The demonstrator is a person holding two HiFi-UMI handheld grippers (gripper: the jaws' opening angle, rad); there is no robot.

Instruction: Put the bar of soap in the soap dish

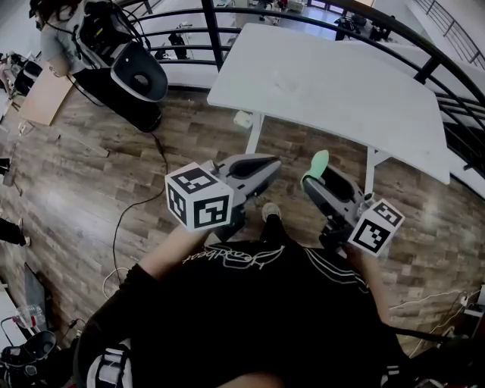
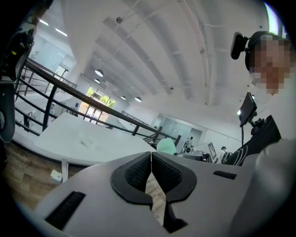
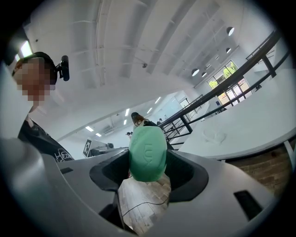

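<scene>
1. Head view: the person stands on a wooden floor (image 1: 83, 174) in front of a white surface (image 1: 341, 91), with a black railing (image 1: 227, 19) curving behind it.
   - Both tools are held at chest height, short of the surface's near edge.
   - The left tongs (image 1: 274, 161) point forward and to the right. Their marker cube (image 1: 198, 197) sits nearest the camera.
   - The right tongs (image 1: 317, 173) point forward and to the left. A green bar of soap (image 1: 319, 162) stands up at their tip, over the floor and well apart from the tabletop.
   - A dark cable (image 1: 136, 208) trails across the floor to the left.
   - A faint pale outline (image 1: 286, 80) lies on the surface, too dim to identify.

2. Left gripper view: the left tongs (image 2: 151, 158) are drawn narrow, with their black ribbed pads meeting at the front edge.
   - Floorboards show through the small gap lower down.
   - Past the tongs, the bar of soap (image 2: 165, 146) appears as a green bump.
   - The surface (image 2: 69, 139) stretches off to the left under the railing (image 2: 69, 92).

3. Right gripper view: the right tongs (image 3: 148, 159) are clamped on the bar of soap (image 3: 147, 154).
   - It is held upright between the pads by its long sides, and most of the oval rises above them.
   - Lettering is pressed into its face, but it is not legible.
   - The floor shows below it between the jaws.
   - The surface (image 3: 245, 125) lies off to the right, apart from the soap.
</scene>
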